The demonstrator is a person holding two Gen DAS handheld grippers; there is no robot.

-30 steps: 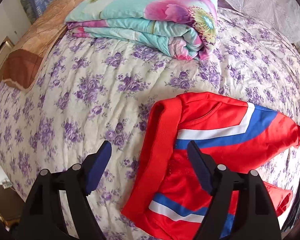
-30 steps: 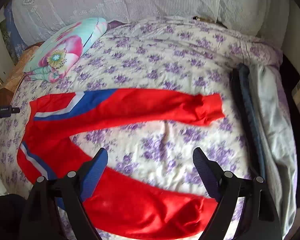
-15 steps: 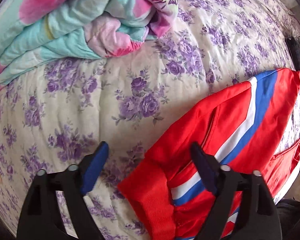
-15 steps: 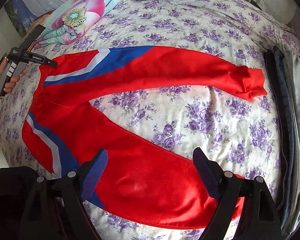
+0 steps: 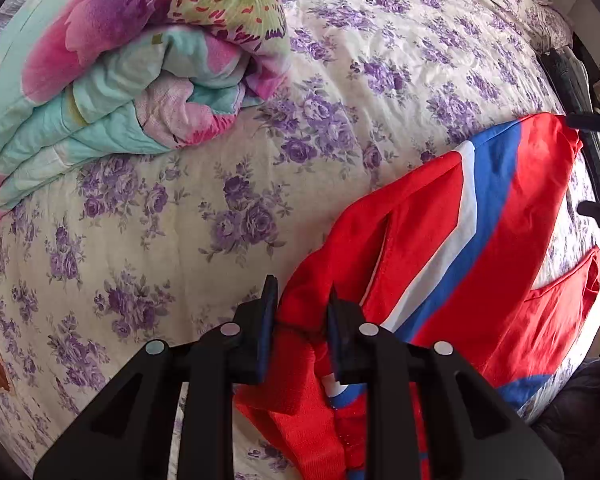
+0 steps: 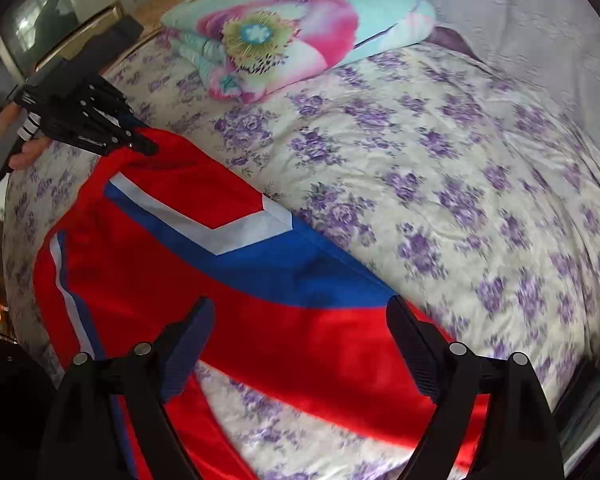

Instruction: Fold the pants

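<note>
The pants [image 6: 204, 264] lie spread on the bed [image 6: 440, 168], legs apart in a V, with no fold made yet, so the task looks to be at its very start. The left gripper [image 5: 300, 316] is at the waistband corner [image 5: 300, 344]; its jaws are closing with a bunched ridge of red cloth between them, and the pads appear to press on it already. In the right wrist view that corner looks slightly lifted under the left gripper. The right gripper [image 6: 300, 344] hovers over the far leg with jaws spread wide and nothing between them. Judging by this, the first grip is nearly secured; the right side still needs its hold, then every fold remains.
</note>
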